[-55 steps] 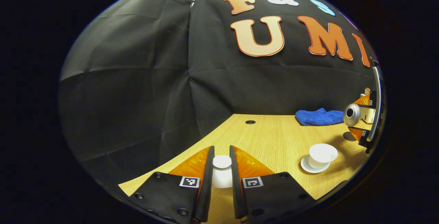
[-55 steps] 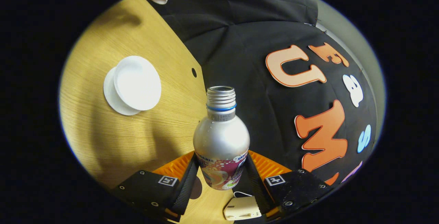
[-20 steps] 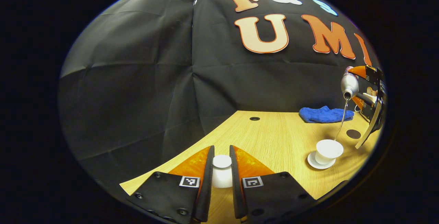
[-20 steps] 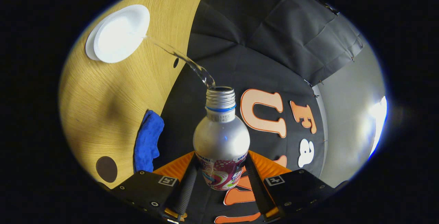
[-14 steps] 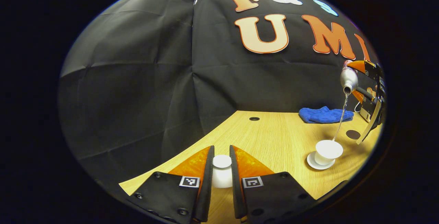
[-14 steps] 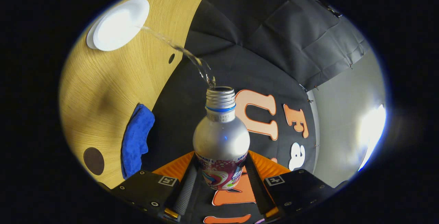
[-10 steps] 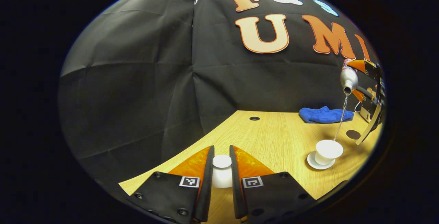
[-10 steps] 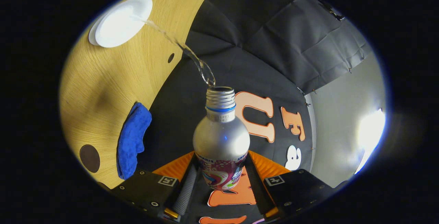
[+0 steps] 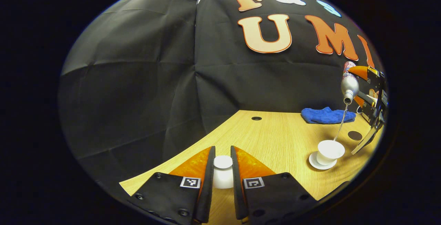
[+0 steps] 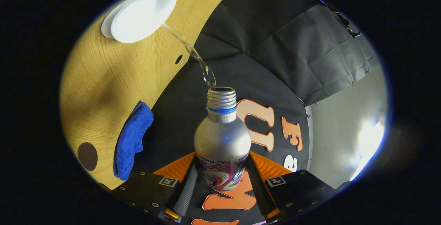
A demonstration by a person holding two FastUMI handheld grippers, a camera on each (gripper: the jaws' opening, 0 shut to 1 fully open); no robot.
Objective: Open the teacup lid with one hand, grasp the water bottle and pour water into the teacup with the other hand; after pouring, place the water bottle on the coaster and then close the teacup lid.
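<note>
In the right gripper view, the right gripper point(image 10: 222, 180) pinches a smooth silver metal water bottle point(image 10: 222, 145) by its printed lower band, one finger pressed to each side. The bottle is tipped so its ribbed, threaded neck points toward the table, and a thin clear stream of water point(image 10: 191, 52) arcs from its open mouth into a round white teacup point(image 10: 143, 13) sitting on a white saucer point(image 10: 106, 28). The table point(image 10: 103, 80) is pale wood with a fine straight grain and a small round hole. A rumpled blue cloth point(image 10: 132, 139) with a soft, nubby texture lies near the table's far edge, and just beside it is a flat, dark brown round coaster point(image 10: 87, 156). In the left gripper view, the left gripper point(image 9: 222, 180) hovers low over the table, well apart from the cup, its fingers closed on the knob of the white teacup lid point(image 9: 223, 175), which has a smooth, glazed look.
</note>
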